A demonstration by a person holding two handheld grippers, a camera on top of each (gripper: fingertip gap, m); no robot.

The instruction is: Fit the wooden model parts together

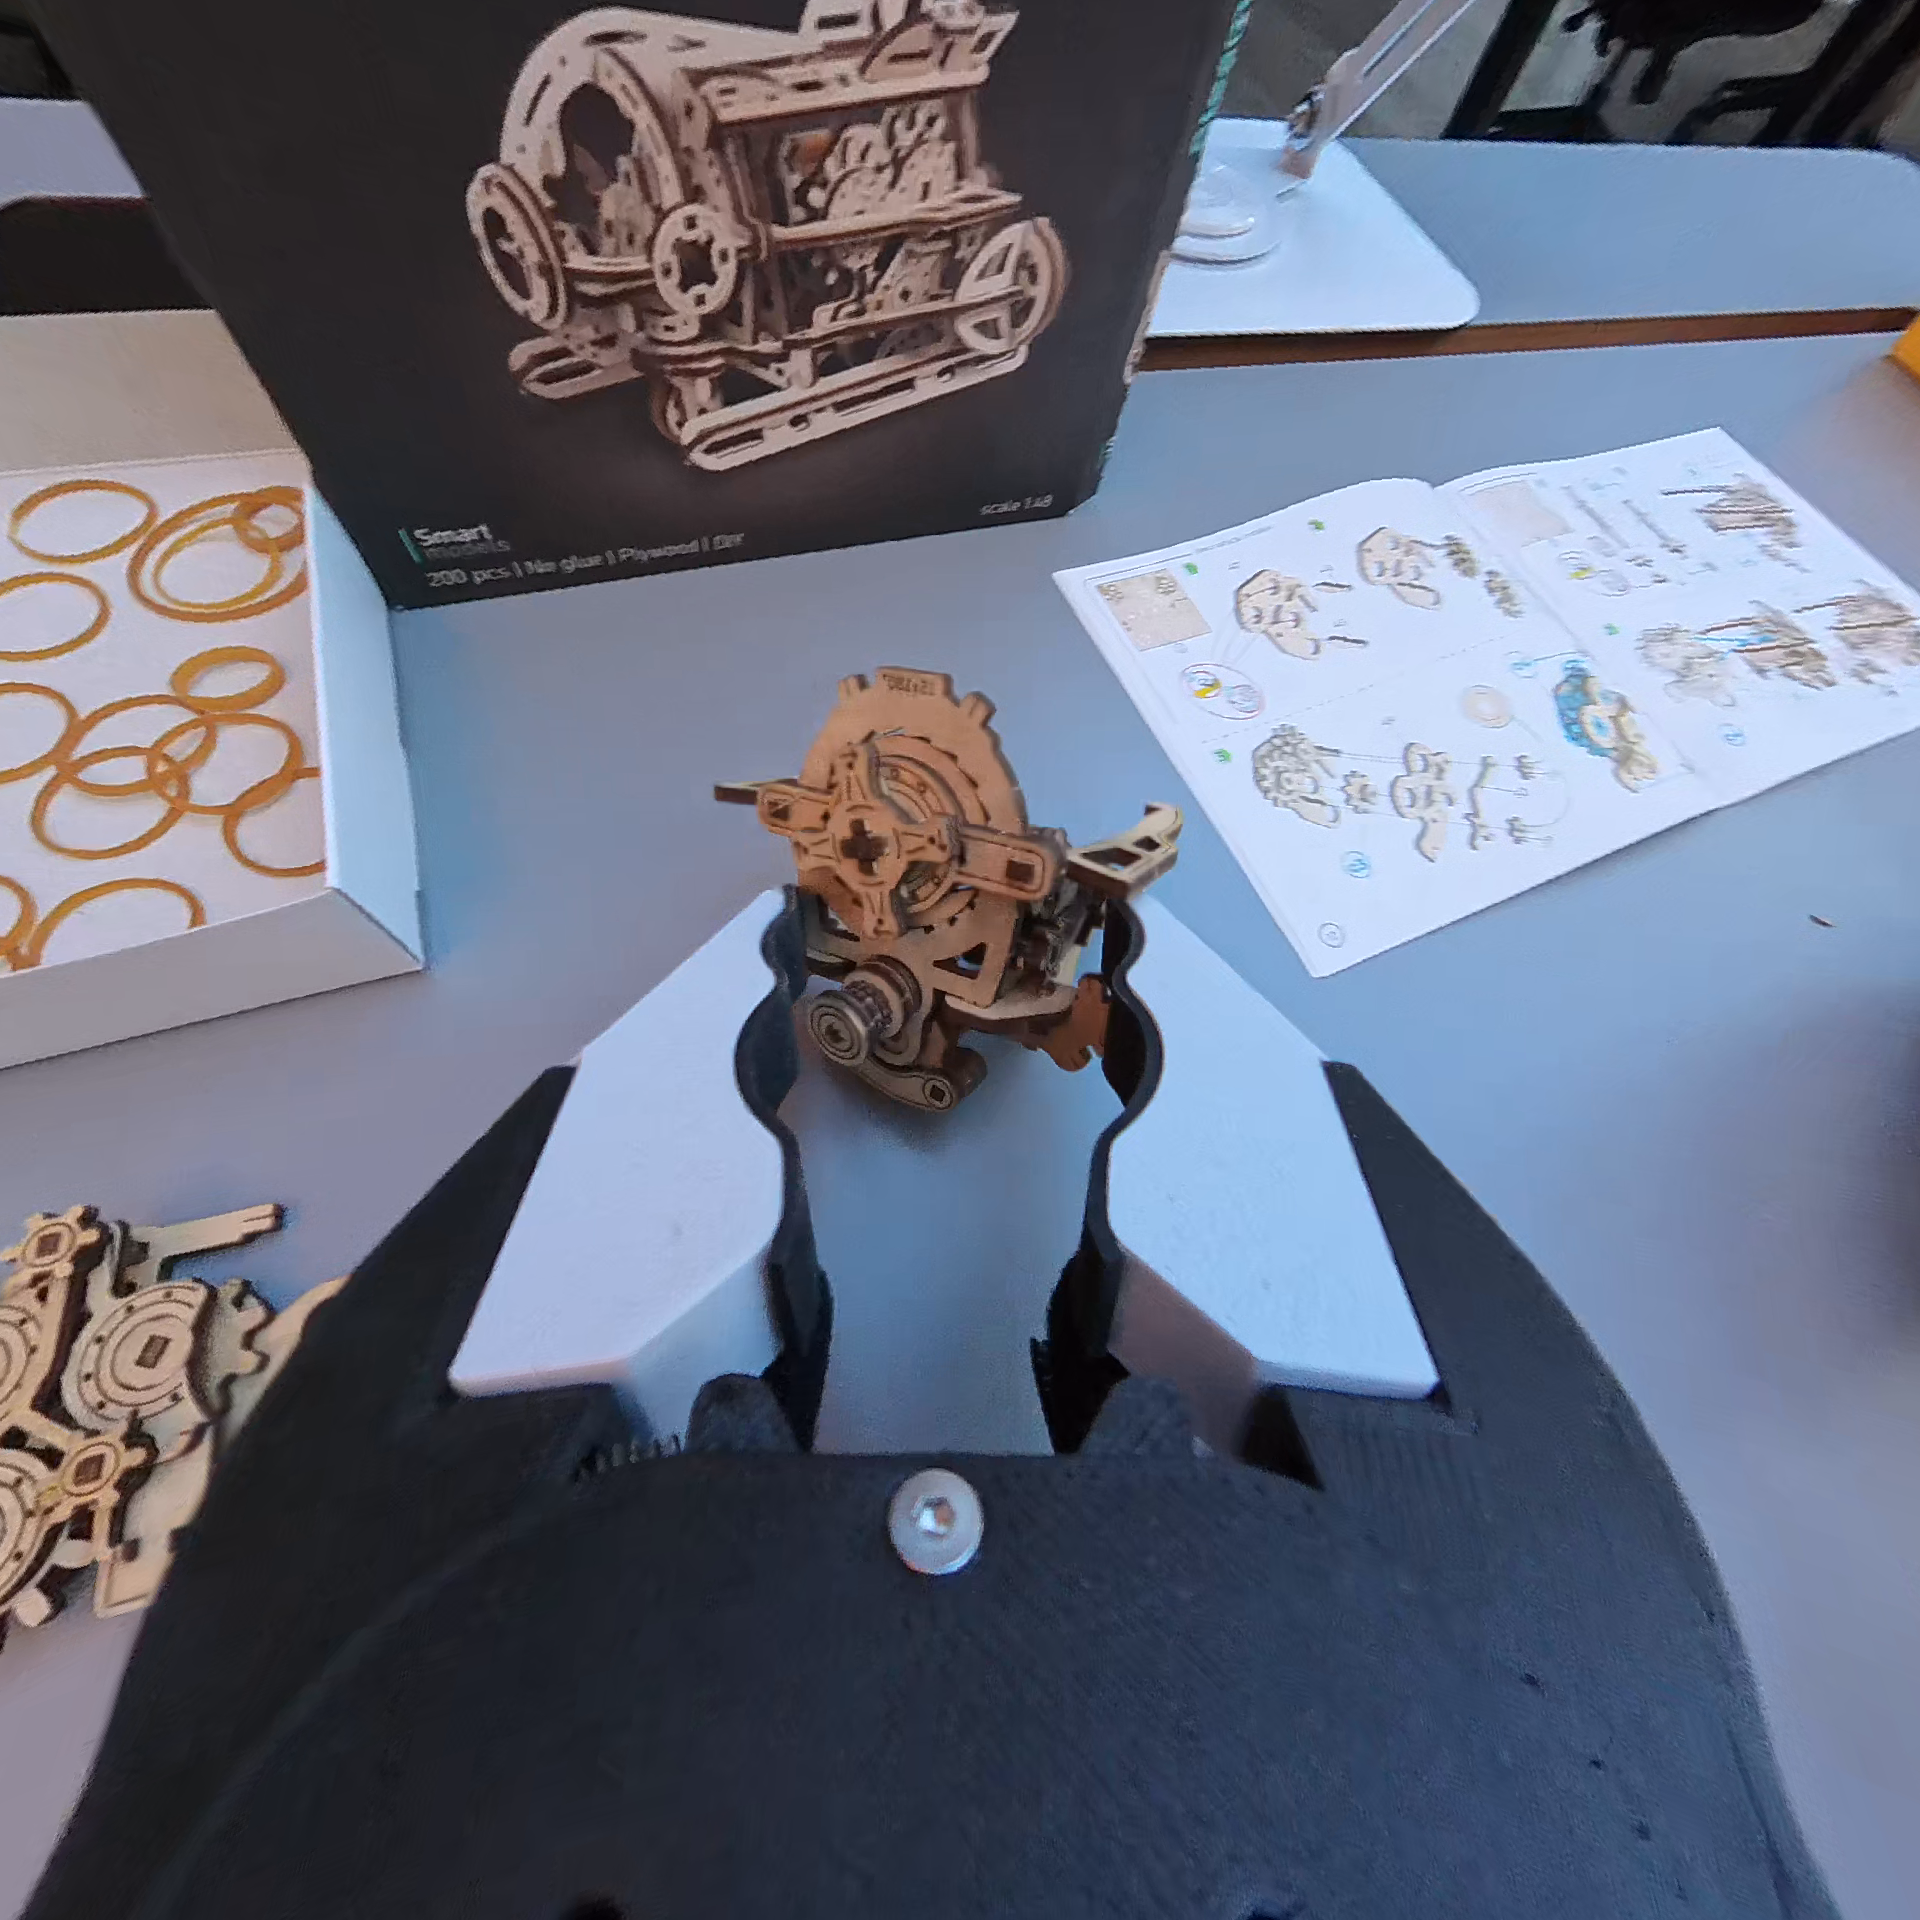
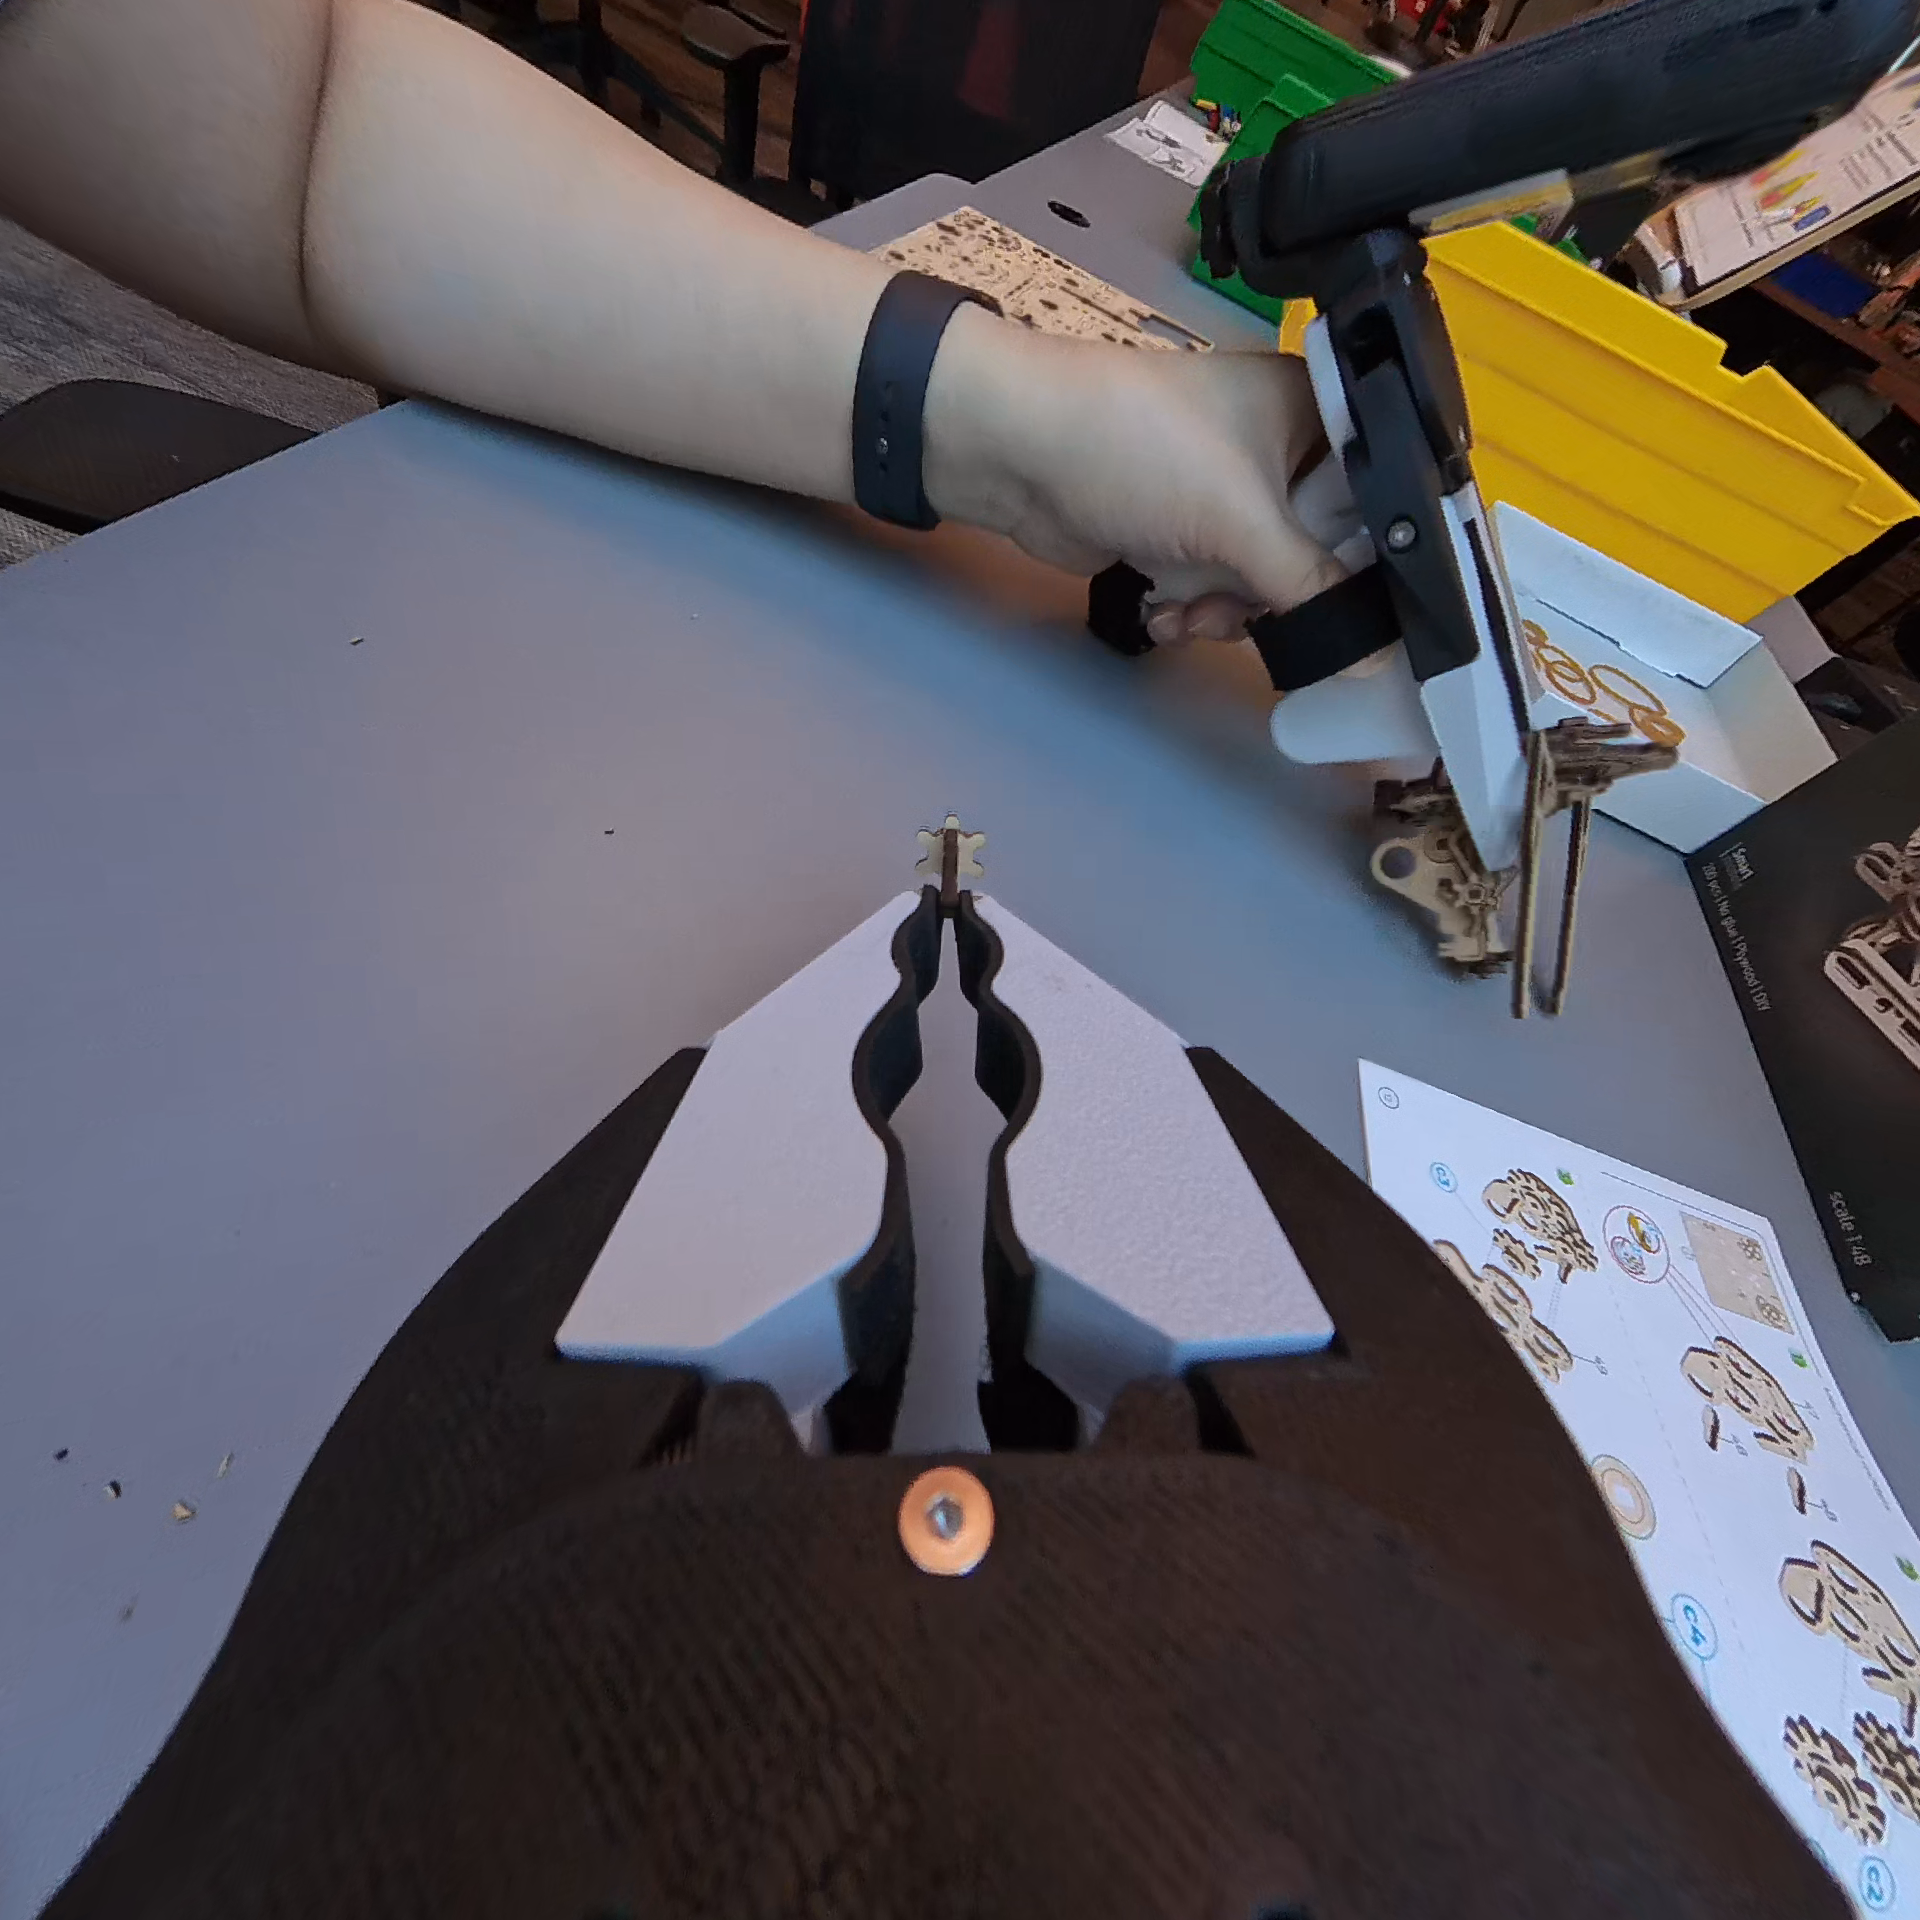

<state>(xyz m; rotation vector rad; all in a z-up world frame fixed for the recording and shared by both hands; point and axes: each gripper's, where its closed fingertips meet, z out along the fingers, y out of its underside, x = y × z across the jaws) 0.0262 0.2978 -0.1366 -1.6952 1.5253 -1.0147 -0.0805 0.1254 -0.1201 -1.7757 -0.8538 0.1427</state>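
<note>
My left gripper (image 1: 951,935) is shut on a brown wooden model assembly (image 1: 914,852), a round geared piece with a cross-shaped front and a small wheel at its base, held between the black pads above the grey table. The same gripper and the assembly (image 2: 1538,831) show in the right wrist view at the upper right, held by a person's hand. My right gripper (image 2: 948,902) is shut on a tiny pale wooden part (image 2: 951,850) with small lobes, which sticks out past the tips over the table.
The dark model box (image 1: 665,281) stands behind. A white tray of rubber bands (image 1: 156,675) lies left, an open instruction booklet (image 1: 1507,686) right, and more wooden parts (image 1: 104,1392) at lower left. A yellow bin (image 2: 1621,416) and a cut plywood sheet (image 2: 1039,270) lie beyond the forearm. About 20 cm separates my left fingertips from my right.
</note>
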